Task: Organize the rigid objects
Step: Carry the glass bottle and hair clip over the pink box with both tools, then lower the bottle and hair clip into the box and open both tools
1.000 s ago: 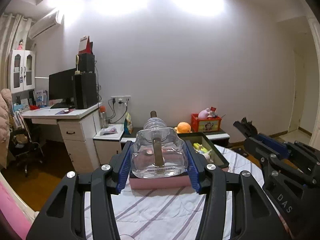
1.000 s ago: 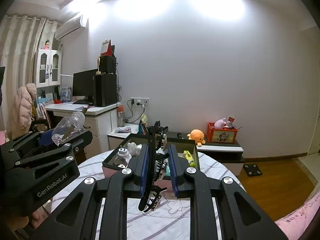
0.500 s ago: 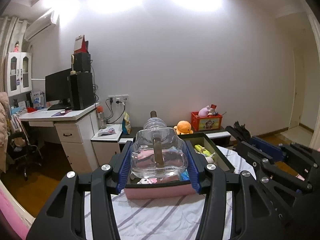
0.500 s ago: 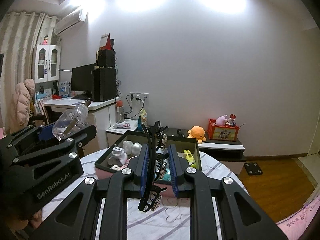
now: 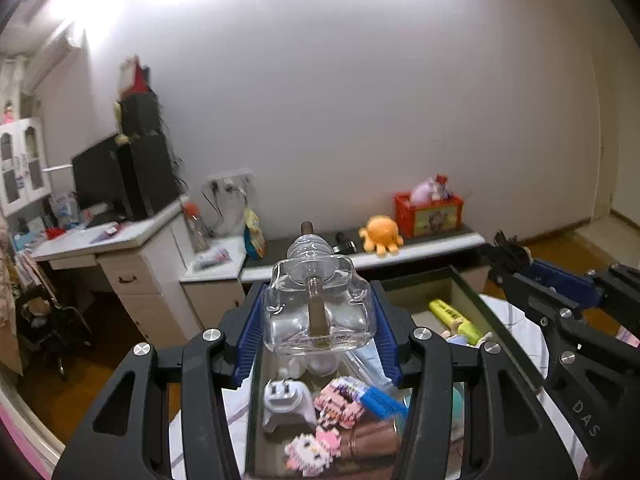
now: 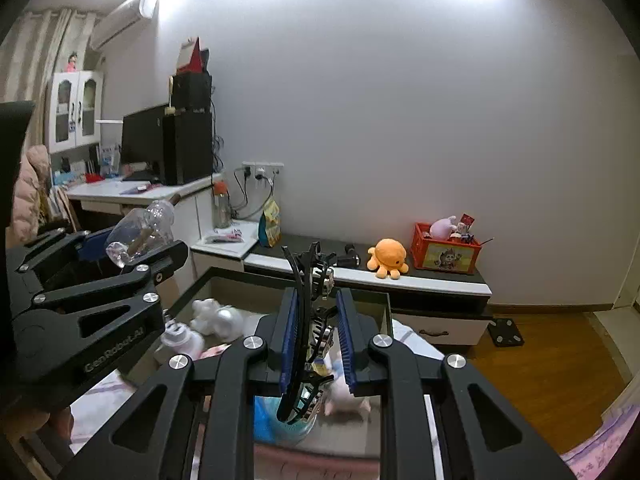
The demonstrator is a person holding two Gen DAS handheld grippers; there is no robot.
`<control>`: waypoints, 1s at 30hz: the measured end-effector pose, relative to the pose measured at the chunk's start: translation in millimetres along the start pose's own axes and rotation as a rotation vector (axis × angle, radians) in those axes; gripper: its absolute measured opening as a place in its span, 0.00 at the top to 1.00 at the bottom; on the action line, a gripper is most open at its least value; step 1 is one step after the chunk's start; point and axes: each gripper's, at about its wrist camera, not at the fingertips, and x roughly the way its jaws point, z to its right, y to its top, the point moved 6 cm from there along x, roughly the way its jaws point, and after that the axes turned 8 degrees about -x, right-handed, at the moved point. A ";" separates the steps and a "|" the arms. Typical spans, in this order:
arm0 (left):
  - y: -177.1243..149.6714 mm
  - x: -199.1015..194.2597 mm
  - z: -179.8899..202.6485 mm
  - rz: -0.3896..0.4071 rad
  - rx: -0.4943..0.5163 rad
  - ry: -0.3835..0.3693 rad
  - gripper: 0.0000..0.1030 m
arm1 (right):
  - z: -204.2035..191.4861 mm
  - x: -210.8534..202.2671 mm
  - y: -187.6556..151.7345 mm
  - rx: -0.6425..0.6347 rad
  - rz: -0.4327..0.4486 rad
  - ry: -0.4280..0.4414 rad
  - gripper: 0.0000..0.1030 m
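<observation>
My left gripper [image 5: 318,322] is shut on a clear glass bottle [image 5: 318,312] with a brown stem inside, held over the near left part of a dark storage box [image 5: 464,280]. In the right wrist view the same bottle [image 6: 140,236] shows at the left in the left gripper [image 6: 132,256]. My right gripper [image 6: 316,336] is shut on a black hair claw clip [image 6: 310,320], held upright over the box [image 6: 224,274]. Inside the box lie a white plug adapter [image 5: 286,404], pink block figures [image 5: 340,400], a yellow highlighter [image 5: 456,320] and white figurines [image 6: 218,318].
The box stands on a round table with a striped cloth [image 5: 520,320]. Behind it runs a low cabinet [image 6: 420,280] with an orange plush octopus [image 6: 387,258] and a red crate [image 6: 446,252]. A white desk [image 6: 132,192] with a monitor stands at the left.
Both grippers have moved forward over the box, which now fills the lower part of each view. Each still holds its object.
</observation>
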 end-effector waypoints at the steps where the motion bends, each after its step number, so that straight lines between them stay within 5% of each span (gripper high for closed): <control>1: 0.3 12.2 1.4 -0.025 -0.003 -0.022 0.51 | 2.4 11.2 2.3 0.011 -0.018 0.014 0.81; 14: -58.7 128.2 28.6 -0.423 0.087 -0.024 0.51 | 11.6 129.1 -48.4 0.058 -0.379 0.120 0.81; 22: -67.2 130.9 32.4 -0.435 0.104 -0.003 0.49 | 12.8 133.5 -61.9 0.061 -0.414 0.108 0.80; 25: -68.2 126.5 30.5 -0.418 0.139 0.047 0.29 | 16.8 133.2 -60.7 0.076 -0.425 0.091 0.79; 26: -68.4 123.8 32.0 -0.415 0.146 0.041 0.15 | 18.0 132.6 -60.7 0.088 -0.428 0.090 0.68; 27: -68.3 123.3 30.0 -0.412 0.147 0.035 0.12 | 19.0 132.0 -59.9 0.102 -0.428 0.093 0.62; 29: -67.6 115.1 31.8 -0.394 0.159 0.029 0.12 | 20.6 126.2 -57.6 0.114 -0.413 0.091 0.33; 30: -66.9 110.0 31.8 -0.383 0.166 0.038 0.11 | 20.5 121.1 -55.5 0.110 -0.401 0.087 0.30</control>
